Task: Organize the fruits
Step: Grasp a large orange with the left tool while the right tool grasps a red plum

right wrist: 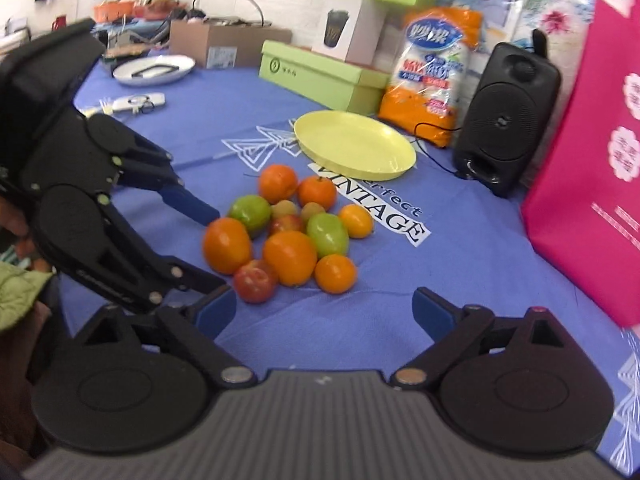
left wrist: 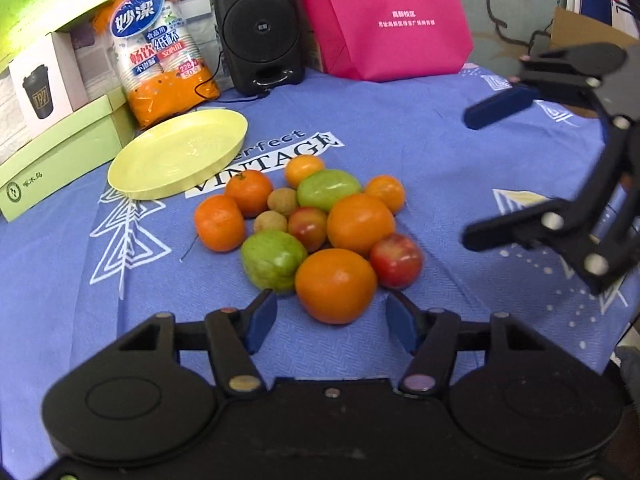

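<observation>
A pile of fruit lies on the blue cloth: oranges [left wrist: 335,285], green fruits [left wrist: 273,260], red apples [left wrist: 396,260] and small brown fruits [left wrist: 270,222]. An empty yellow plate [left wrist: 178,152] sits behind the pile to the left; it also shows in the right wrist view [right wrist: 354,150]. My left gripper [left wrist: 331,322] is open and empty, its fingers either side of the nearest orange. My right gripper [right wrist: 325,314] is open and empty, just short of the pile [right wrist: 290,256]. It shows in the left wrist view [left wrist: 468,178] to the right of the fruit.
A black speaker [left wrist: 258,24], an orange pack of paper cups [left wrist: 162,46], green boxes [left wrist: 60,152] and a pink bag [left wrist: 384,16] line the back of the table. A white dish [right wrist: 154,68] and a cardboard box [right wrist: 228,42] stand at the far end.
</observation>
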Motion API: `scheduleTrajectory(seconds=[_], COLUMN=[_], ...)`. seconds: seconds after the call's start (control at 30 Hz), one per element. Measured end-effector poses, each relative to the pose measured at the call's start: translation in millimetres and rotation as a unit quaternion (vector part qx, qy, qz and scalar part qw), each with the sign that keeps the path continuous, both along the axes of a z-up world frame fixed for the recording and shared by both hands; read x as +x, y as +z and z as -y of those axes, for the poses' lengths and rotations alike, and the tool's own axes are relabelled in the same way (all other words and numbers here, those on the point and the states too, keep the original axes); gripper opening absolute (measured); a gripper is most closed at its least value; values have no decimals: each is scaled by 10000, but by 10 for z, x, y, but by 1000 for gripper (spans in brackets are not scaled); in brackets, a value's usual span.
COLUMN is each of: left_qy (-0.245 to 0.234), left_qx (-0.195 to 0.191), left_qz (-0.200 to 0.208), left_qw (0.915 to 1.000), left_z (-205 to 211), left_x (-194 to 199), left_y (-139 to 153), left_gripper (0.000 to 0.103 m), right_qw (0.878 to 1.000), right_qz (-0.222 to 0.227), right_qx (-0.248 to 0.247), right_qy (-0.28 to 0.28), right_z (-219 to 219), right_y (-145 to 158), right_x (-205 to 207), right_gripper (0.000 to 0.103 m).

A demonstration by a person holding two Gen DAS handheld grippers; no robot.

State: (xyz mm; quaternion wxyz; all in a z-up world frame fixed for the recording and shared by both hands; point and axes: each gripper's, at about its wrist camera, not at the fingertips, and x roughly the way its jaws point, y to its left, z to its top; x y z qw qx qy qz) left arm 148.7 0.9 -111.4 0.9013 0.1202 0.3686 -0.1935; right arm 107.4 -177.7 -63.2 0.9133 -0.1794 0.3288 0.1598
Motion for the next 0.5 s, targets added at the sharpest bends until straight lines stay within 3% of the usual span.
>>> scheduleTrajectory(seconds=[0.07, 0.13, 0.17, 0.4, 0.5], left_qy=[26, 42, 46, 82, 334], left_qx=[-37, -112, -159, -50, -113], left_qz=[-14, -37, -55, -15, 30], left_qw=[10000, 9999, 9998, 10000, 9994], left_z=[7, 21, 19, 41, -42], left_x=[14, 28, 43, -19, 32], left_y=[-8, -15, -22, 20, 22], left_gripper=[60, 46, 44, 44, 43], right_qw=[10000, 9998, 9996, 9982, 9996], right_qz=[-49, -86, -95, -111, -2], right_qx=[6, 46, -14, 317, 45], right_qy=[-39, -182, -267, -493, -281], right_z=[-1, 4, -1, 26, -164], right_y=[-25, -55, -81, -85, -128], right_x=[104, 145, 142, -94, -149], right_gripper=[89, 79, 72, 77, 72])
